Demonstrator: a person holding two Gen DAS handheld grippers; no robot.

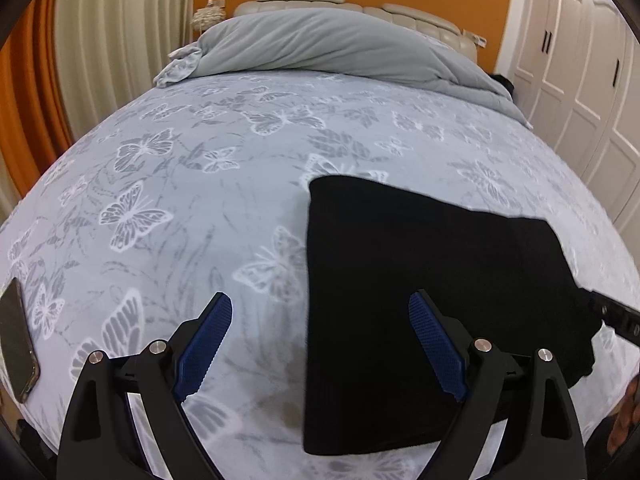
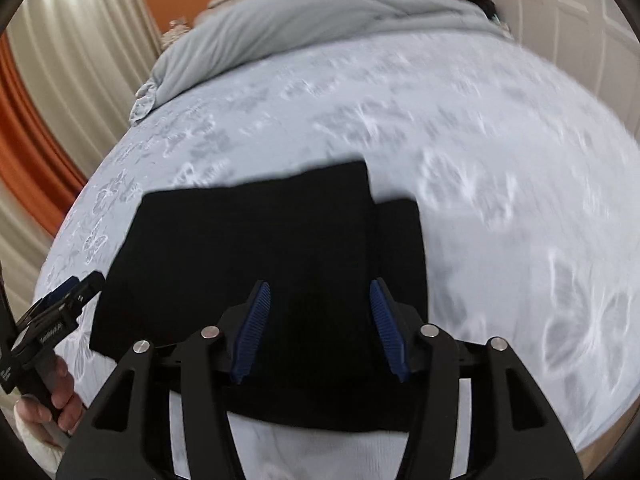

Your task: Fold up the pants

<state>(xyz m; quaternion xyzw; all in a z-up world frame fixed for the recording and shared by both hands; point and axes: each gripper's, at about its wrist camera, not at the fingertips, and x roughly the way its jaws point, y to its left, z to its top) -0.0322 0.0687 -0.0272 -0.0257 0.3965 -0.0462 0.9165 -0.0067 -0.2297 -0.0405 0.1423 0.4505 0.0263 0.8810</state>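
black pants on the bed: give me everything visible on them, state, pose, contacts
The black pants lie flat on the butterfly-print bedsheet, already folded into a compact, roughly rectangular stack. The fabric looks matte, soft and plain; no seams or waistband can be made out. In the right wrist view a lower layer sticks out past the top layer's right edge. The right gripper hovers over the near edge, jaws apart, gripping nothing. The left gripper is wide open at the stack's left edge; contact cannot be told.

Matt black knit pants (image 1: 420, 264) on smooth printed cotton bedsheet (image 1: 192, 184); glossy phone (image 1: 16, 340).
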